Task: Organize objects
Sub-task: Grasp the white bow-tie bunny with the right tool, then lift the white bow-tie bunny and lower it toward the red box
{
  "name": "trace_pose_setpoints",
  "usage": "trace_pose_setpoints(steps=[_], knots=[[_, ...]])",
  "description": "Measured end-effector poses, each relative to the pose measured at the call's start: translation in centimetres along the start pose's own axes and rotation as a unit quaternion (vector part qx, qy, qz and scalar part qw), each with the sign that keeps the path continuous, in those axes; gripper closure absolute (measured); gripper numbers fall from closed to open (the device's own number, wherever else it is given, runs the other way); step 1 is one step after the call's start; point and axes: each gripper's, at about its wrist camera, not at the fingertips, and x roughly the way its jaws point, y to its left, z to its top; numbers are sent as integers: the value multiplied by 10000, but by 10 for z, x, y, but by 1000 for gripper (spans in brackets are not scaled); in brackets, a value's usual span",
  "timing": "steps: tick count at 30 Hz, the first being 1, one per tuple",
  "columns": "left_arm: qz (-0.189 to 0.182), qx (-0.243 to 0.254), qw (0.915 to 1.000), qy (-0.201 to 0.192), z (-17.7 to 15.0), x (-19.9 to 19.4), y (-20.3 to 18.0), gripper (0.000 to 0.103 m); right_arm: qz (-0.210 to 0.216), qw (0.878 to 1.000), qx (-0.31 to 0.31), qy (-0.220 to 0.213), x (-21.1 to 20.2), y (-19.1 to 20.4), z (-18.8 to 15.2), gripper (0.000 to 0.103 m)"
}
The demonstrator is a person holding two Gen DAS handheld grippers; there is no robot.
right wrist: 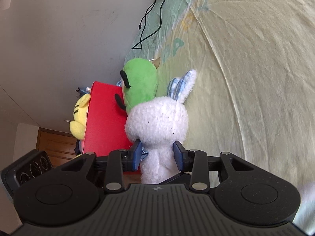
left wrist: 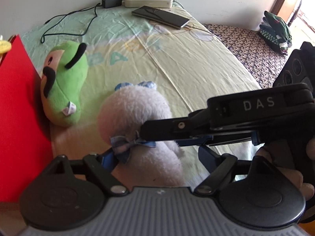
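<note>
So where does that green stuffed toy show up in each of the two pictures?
Left wrist view: the green plush toy lies at left, against the red box.
Right wrist view: it stands at centre, behind the white bunny, touching the same box.
Shared landmark: the red box.

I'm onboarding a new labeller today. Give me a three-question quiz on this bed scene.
1. True or false: the right claw grips the white plush rabbit.
2. What does the green plush lean against? A) red box B) power strip C) phone
3. What colour is the plush behind the red box in the right wrist view?

Key: 1 true; 2 A; 3 yellow.
</note>
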Motion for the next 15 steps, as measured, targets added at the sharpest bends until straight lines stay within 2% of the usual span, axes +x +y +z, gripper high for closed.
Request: trace_pose_setpoints(steps=[9, 15], knots=[[-333, 264, 9990, -100, -18, -24, -14, 18, -322, 9985, -323, -287, -27, 25, -36, 66], [-501, 559, 9960, -493, -20, -57, -9, 18, -463, 9930, -735, -803, -39, 62, -56, 66]])
